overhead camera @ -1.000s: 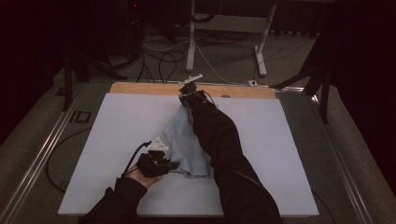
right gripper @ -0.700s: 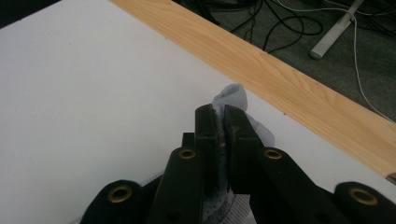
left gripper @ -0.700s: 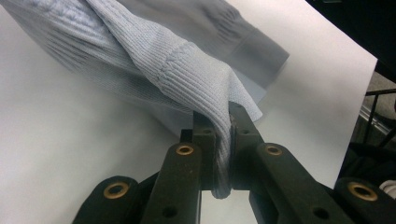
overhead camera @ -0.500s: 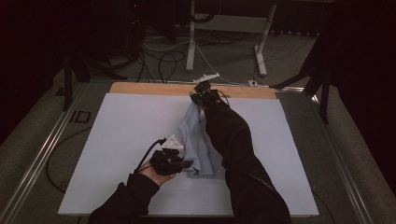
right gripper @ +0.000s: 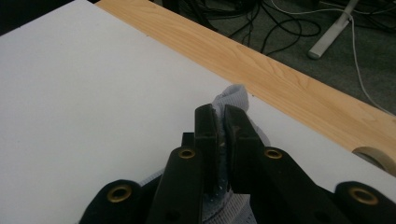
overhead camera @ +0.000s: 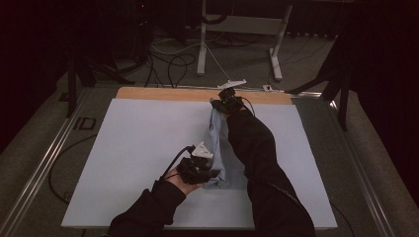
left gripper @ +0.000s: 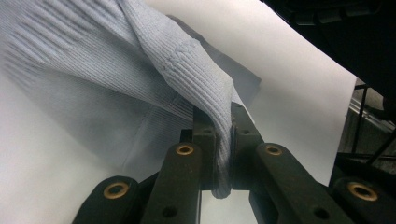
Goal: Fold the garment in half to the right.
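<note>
A pale blue ribbed knit cloth (overhead camera: pixel 220 148) lies stretched lengthwise on the white sheet (overhead camera: pixel 138 143) between my two grippers. My left gripper (overhead camera: pixel 210 174) holds its near end close to the table's front; in the left gripper view the jaws are shut on a fold of the cloth (left gripper: pixel 205 88), which fans out ahead of the left gripper (left gripper: pixel 219 135). My right gripper (overhead camera: pixel 217 104) pinches the far end by the wooden strip (overhead camera: pixel 168 94). In the right gripper view a tuft of the cloth (right gripper: pixel 232 99) pokes out above the shut right gripper (right gripper: pixel 220 122).
The wooden table edge (right gripper: pixel 280 79) runs along the far side of the sheet. A roll of tape (right gripper: pixel 376 156) lies at its right end. Beyond the table are floor cables (overhead camera: pixel 168 64) and a white desk leg (overhead camera: pixel 202 39). Metal rails (overhead camera: pixel 49 158) flank the table.
Both hands have slid to the right across the sheet, dragging the cloth with them. The cloth has narrowed from a broad spread into a long strip between the two grippers.
</note>
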Demonstrator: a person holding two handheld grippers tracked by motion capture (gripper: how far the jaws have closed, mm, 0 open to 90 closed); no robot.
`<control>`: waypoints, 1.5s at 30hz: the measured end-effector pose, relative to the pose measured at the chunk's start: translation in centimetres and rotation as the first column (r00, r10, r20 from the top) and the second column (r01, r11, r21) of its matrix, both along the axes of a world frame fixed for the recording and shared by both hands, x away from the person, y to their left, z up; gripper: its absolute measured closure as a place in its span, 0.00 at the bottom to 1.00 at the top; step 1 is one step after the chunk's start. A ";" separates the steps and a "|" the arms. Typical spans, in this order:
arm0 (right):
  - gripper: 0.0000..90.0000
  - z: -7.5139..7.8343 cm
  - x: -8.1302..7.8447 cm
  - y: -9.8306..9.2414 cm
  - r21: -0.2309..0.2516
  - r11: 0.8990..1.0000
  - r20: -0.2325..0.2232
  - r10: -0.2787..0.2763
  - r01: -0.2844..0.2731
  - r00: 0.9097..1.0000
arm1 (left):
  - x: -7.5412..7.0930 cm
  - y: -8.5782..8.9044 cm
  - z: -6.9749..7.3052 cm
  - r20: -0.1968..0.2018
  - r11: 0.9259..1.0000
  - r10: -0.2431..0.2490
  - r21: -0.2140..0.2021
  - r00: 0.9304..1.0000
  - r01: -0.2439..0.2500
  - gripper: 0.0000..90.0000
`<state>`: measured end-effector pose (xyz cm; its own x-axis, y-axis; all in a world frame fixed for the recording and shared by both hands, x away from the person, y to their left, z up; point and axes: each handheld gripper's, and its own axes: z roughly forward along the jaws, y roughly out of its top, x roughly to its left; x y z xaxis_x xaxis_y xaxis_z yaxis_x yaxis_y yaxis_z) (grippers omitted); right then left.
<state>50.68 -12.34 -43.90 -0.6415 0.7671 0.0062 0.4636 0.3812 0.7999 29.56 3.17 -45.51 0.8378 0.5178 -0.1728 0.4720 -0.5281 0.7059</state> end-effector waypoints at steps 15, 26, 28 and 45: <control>0.95 -2.1 0.4 -2.9 0.042 0.999 -0.019 0.013 -0.012 1.000 | 0.7 -3.4 -1.0 -0.007 0.999 -0.025 0.030 1.000 0.025 0.95; 0.95 -4.3 1.3 -3.9 0.066 0.998 -0.046 0.019 -0.016 0.999 | 1.4 -5.6 -2.3 -0.016 0.998 -0.013 0.057 1.000 0.014 0.95; 0.94 -4.8 1.5 -4.0 0.053 0.999 -0.052 0.006 -0.003 0.999 | 1.6 -5.9 -2.6 -0.016 0.998 -0.015 0.065 1.000 0.016 0.95; 0.41 -4.3 0.9 -7.2 0.022 0.999 -0.092 -0.038 0.040 0.995 | 2.3 -7.7 -4.8 -0.052 0.995 0.003 0.101 0.999 0.003 0.95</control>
